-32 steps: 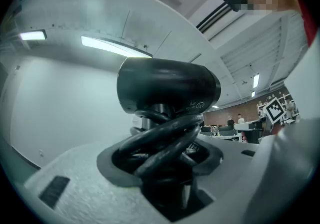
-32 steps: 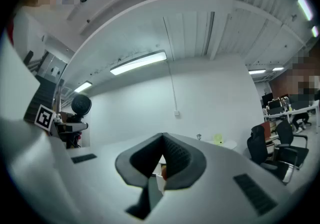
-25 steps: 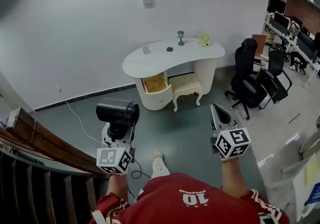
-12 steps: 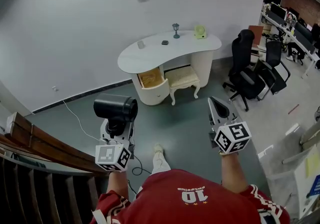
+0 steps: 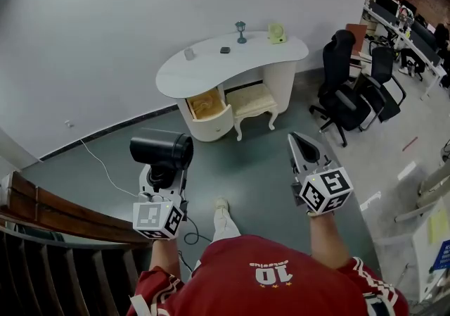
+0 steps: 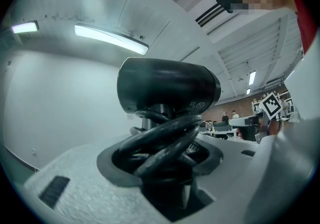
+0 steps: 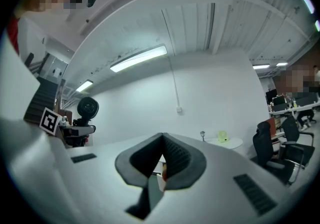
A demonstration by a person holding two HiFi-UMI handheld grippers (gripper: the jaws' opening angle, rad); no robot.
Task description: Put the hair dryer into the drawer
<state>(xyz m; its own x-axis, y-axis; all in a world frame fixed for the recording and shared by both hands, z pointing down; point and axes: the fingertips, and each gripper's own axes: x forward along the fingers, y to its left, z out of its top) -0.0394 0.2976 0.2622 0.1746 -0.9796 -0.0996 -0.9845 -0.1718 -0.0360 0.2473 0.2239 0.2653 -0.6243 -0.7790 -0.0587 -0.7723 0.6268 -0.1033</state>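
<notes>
Head view: our left gripper (image 5: 163, 178) clamps the black hair dryer (image 5: 162, 151) by its upright handle. The barrel lies level, crosswise between our hands. Our right gripper (image 5: 304, 146) is closed and empty. Since a second ago, the desk (image 5: 211, 72) and its open drawer (image 5: 205, 105) have shifted up and left.

The left gripper (image 6: 164, 154) has its two white jaws closed around the handle of a black hair dryer (image 6: 168, 84), whose barrel sits crosswise above them. A thick black cord (image 6: 165, 140) is looped in coils round the handle, just where the dark pads (image 6: 105, 163) close in; they seem to bear on cord and handle together, though the coils hide the contact. Behind are a white wall (image 6: 55, 98) and lit ceiling lights (image 6: 111, 39). At the far right stand a marker cube (image 6: 271, 104), desks and small, distant people (image 6: 226, 116)
</notes>
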